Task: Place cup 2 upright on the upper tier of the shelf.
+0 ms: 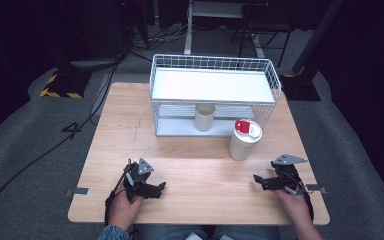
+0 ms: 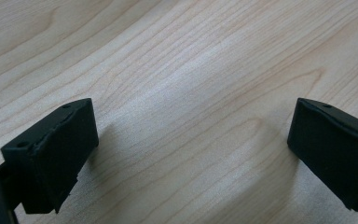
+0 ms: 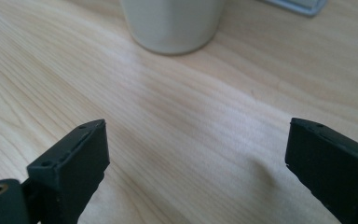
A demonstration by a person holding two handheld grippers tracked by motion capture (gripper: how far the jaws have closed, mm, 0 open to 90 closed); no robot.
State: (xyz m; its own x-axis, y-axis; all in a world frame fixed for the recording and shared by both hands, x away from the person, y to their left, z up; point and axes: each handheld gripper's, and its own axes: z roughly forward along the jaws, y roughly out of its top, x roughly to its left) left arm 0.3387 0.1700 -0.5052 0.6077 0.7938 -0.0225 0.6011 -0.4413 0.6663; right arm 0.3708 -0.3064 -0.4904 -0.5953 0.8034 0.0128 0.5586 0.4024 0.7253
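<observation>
Both jaw pairs were held apart: left hand-held gripper [image 1: 161, 187], right hand-held gripper [image 1: 256, 180]. The red-lidded canister [image 1: 244, 139] was found right of centre on the desk [image 1: 190, 160]; judged light, rigid, slippery, best gripped mid-body

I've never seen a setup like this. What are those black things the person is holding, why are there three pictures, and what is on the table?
There is no robot here. A person sits at a wooden table and holds a two-jaw grasping tool in each hand: the left tool and the right tool. The wide picture comes from a camera fixed above, looking down. Each of the other two comes from a small camera riding on a tool, looking along its two black jaws. Both tools are open, jaws wide apart, with bare wood between them; nothing is held.

On the table stands a white wire rack with a shelf, and a beige cup stands under that shelf. In front of the rack is a white canister with a red and white lid. The right tool's camera sees its base.
</observation>
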